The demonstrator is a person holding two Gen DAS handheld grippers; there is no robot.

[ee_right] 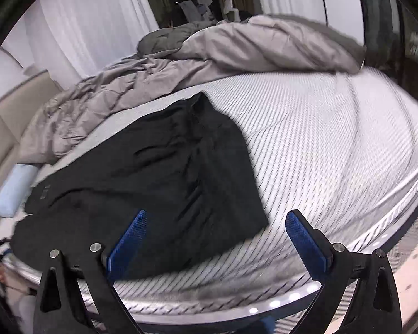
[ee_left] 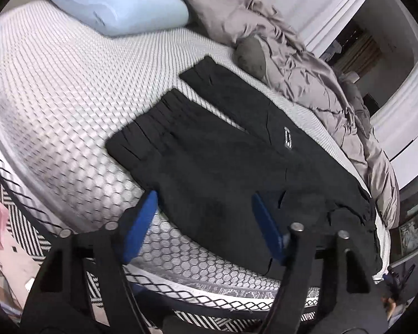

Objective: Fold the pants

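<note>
Black pants [ee_left: 223,150] lie spread flat on the white patterned mattress [ee_left: 55,97], with a small white logo near one side. They also show in the right wrist view [ee_right: 153,172]. My left gripper [ee_left: 204,203] is open and empty, with blue pads, above the near edge of the pants. My right gripper [ee_right: 216,222] is open and empty above the near corner of the pants, close to the mattress [ee_right: 320,144] front edge.
A light blue pillow [ee_left: 117,2] lies at the far end of the mattress. A crumpled grey duvet [ee_left: 306,64] runs along the far side of the pants; it also shows in the right wrist view [ee_right: 209,53]. A black-and-white patterned rug [ee_left: 28,222] lies below the bed edge.
</note>
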